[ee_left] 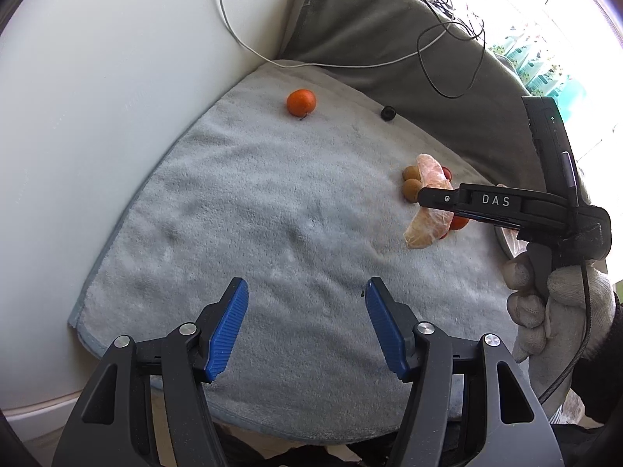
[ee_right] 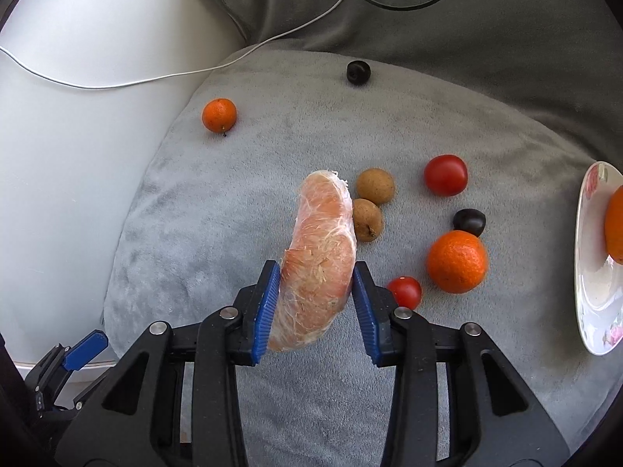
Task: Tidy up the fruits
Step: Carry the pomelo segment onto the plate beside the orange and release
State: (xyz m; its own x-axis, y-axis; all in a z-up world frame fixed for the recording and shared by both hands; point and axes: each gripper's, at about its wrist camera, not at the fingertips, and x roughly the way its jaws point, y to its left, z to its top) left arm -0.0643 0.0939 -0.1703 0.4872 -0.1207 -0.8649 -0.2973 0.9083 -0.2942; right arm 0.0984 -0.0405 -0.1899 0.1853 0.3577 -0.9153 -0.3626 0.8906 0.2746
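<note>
My right gripper (ee_right: 316,272) is shut on a peeled grapefruit segment (ee_right: 319,249) and holds it above the grey towel (ee_right: 194,233); the segment (ee_left: 430,202) and the right gripper (ee_left: 422,198) also show in the left wrist view. On the towel lie a small mandarin (ee_right: 219,115), two brown longans (ee_right: 374,185), two red tomatoes (ee_right: 445,174), two dark plums (ee_right: 469,221) and a bigger orange (ee_right: 456,261). A white plate (ee_right: 593,272) at the right edge holds an orange. My left gripper (ee_left: 305,295) is open and empty over the towel's near part.
A white cable (ee_right: 117,83) and a black cable (ee_right: 409,0) run across the back. A grey cushion (ee_right: 467,39) lies behind the towel. A white surface (ee_left: 78,116) borders the towel on the left.
</note>
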